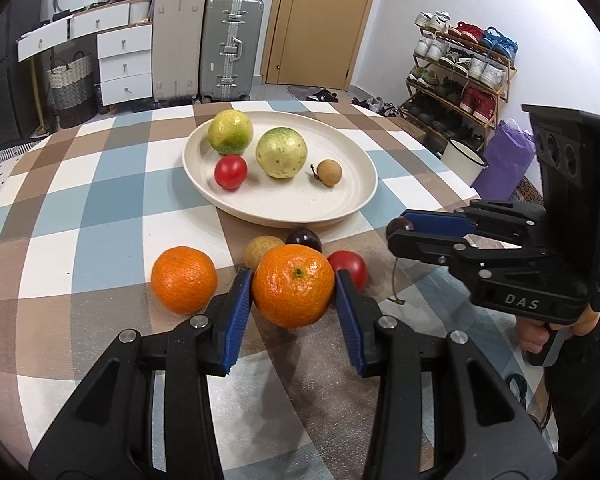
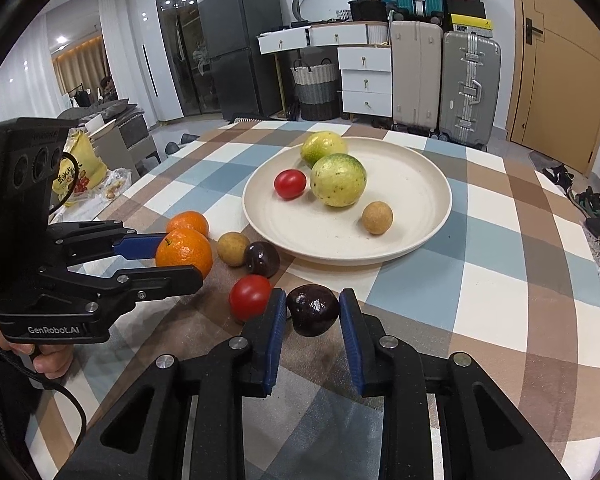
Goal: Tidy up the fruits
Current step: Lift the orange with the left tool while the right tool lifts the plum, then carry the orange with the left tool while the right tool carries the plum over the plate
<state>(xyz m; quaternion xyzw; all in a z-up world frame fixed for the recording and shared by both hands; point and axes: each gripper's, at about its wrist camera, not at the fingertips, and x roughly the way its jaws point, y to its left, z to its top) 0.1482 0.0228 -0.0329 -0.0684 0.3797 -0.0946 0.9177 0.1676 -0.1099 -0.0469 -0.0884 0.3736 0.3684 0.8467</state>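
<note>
Two fruits gripped at once, plate waiting beyond

At the left, a loose mandarin (image 1: 184, 279) is seen on the checked tabletop (image 1: 60, 216); beside it the left tool (image 1: 294, 286) is closed round a second mandarin (image 1: 293, 285), blue pads pressed to its sides, apparently just clear of the cloth. Its peel is judged soft and light, so a gentle grip across the widest part is advised. Behind it lie one longan (image 1: 262, 251), one dark plum (image 1: 304, 239) and one cherry tomato (image 1: 348, 267). Further right, the right tool (image 2: 313, 312) is narrowed on another dark plum (image 2: 313, 310), smooth and likely slippery; whether both pads touch cannot be told. On the plate (image 1: 340, 208): two green-yellow citrus, one tomato, one longan.
</note>
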